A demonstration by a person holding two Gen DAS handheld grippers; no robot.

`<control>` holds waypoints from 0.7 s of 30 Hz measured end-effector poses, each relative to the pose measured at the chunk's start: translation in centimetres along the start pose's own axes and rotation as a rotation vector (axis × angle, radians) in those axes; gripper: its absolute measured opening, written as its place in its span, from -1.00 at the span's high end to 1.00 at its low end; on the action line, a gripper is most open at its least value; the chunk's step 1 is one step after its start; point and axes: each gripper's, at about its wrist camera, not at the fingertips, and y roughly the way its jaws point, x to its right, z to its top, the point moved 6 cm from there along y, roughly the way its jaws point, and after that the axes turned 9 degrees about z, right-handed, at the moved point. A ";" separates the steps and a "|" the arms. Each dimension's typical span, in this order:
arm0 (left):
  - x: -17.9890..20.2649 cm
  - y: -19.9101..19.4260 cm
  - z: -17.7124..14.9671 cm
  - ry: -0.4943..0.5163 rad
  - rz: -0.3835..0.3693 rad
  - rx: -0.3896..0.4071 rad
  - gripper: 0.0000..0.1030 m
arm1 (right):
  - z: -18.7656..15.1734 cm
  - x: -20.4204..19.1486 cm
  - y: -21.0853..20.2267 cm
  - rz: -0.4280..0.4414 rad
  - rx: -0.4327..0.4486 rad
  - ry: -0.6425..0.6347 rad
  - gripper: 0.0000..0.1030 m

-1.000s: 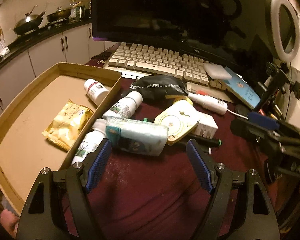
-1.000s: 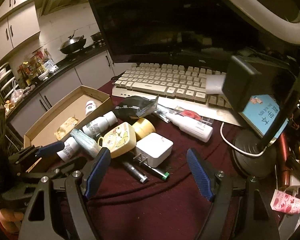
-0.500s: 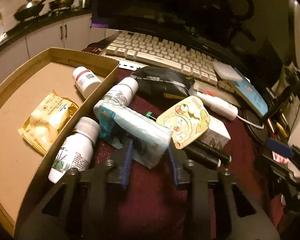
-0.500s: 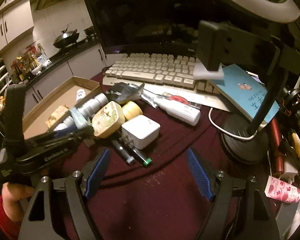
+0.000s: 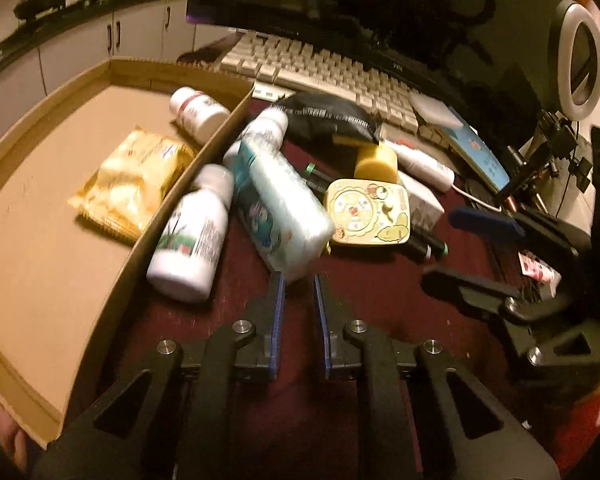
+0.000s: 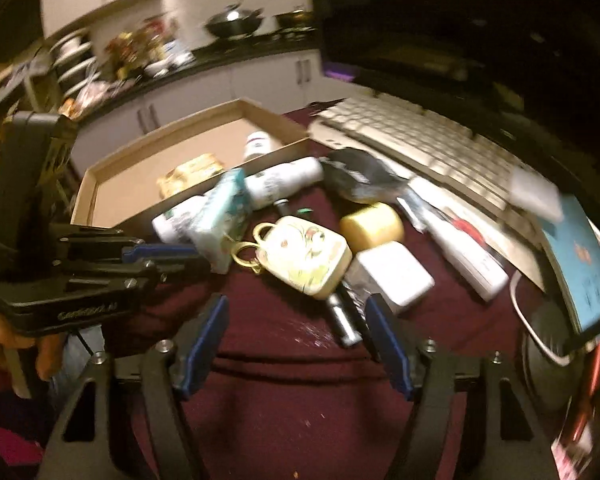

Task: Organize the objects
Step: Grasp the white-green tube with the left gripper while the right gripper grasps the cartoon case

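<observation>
Only a white bottle [image 5: 198, 114] and a yellow packet [image 5: 130, 188] lie in the cardboard tray [image 5: 60, 280] at frame left, while the left gripper [image 5: 298, 280] pinches the tissue pack [image 5: 280, 208] at centre and the right gripper [image 6: 296, 320], jaws closing on nothing, hovers before the remaining clutter.

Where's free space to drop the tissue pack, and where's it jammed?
The cardboard box has bare floor along its near and far-left parts, away from the yellow snack packet and white bottle. Bare red cloth lies in front of the pile. Crowded: between the box wall and keyboard, around the yellow tin.
</observation>
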 end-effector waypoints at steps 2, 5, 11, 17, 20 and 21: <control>-0.1 -0.8 -0.1 -0.014 -0.012 0.025 0.69 | 0.4 -0.1 0.4 0.017 -0.006 -0.001 -0.36; 0.6 -2.5 0.6 -0.028 -0.049 0.085 -0.01 | 0.7 0.6 0.3 0.010 -0.002 0.035 -0.36; 0.8 -2.6 4.2 -0.086 0.009 0.118 -0.18 | 0.6 1.1 0.8 0.021 -0.026 0.048 -0.36; -0.8 1.9 4.4 -0.110 0.074 -0.002 0.54 | 0.1 -0.3 2.5 0.010 -0.059 -0.047 -0.36; -1.3 2.2 3.9 -0.096 0.099 -0.002 0.71 | 0.3 -1.1 3.4 -0.052 -0.073 -0.132 -0.36; -1.5 2.1 3.7 -0.093 0.091 -0.004 0.72 | 0.3 -1.5 3.9 -0.084 -0.087 -0.173 -0.36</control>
